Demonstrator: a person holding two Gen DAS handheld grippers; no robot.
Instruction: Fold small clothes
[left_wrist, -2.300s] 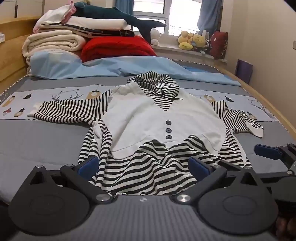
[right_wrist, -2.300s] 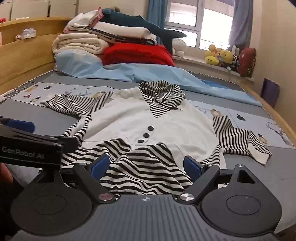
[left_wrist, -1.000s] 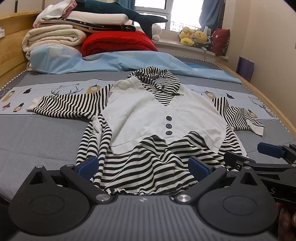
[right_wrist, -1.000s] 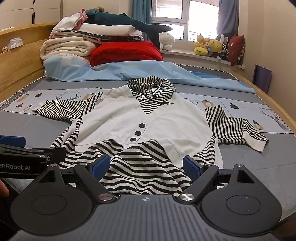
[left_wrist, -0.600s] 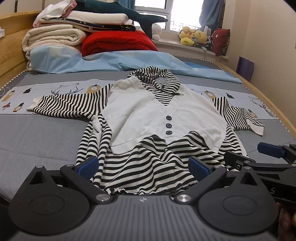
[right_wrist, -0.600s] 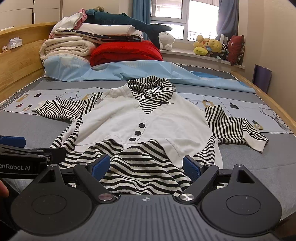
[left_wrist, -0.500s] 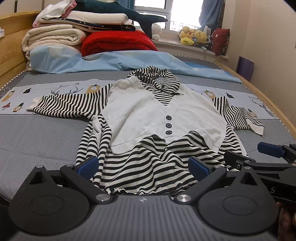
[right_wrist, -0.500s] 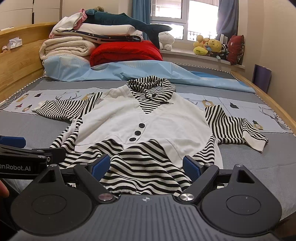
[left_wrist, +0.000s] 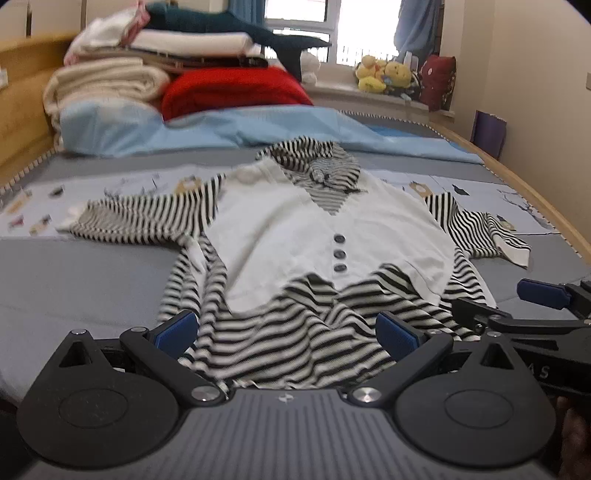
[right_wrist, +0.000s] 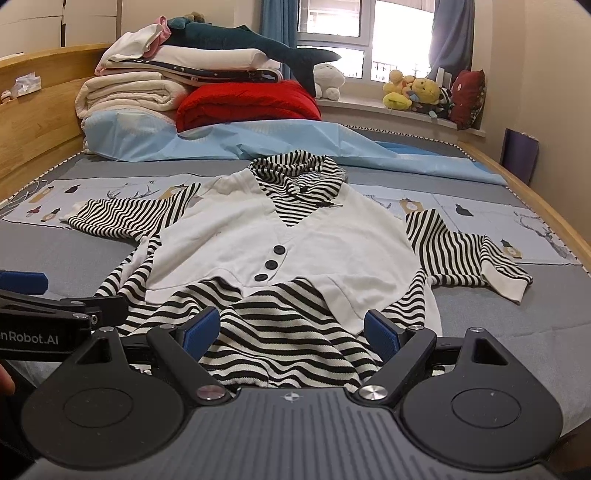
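Both grippers (left_wrist: 286, 330) (right_wrist: 291, 330) agape over flat striped dress (right_wrist: 288, 258).

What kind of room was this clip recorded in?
Most likely a bedroom, perhaps a child's: the striped garment lies spread on a wood-framed bed, folded bedding is stacked at its head, and stuffed toys line the windowsill.

This is a bedroom in a home, with a big bed (right_wrist: 74, 266), a pile of folded blankets (right_wrist: 129, 92), and stuffed toys (right_wrist: 413, 92) by the window (right_wrist: 332, 33).
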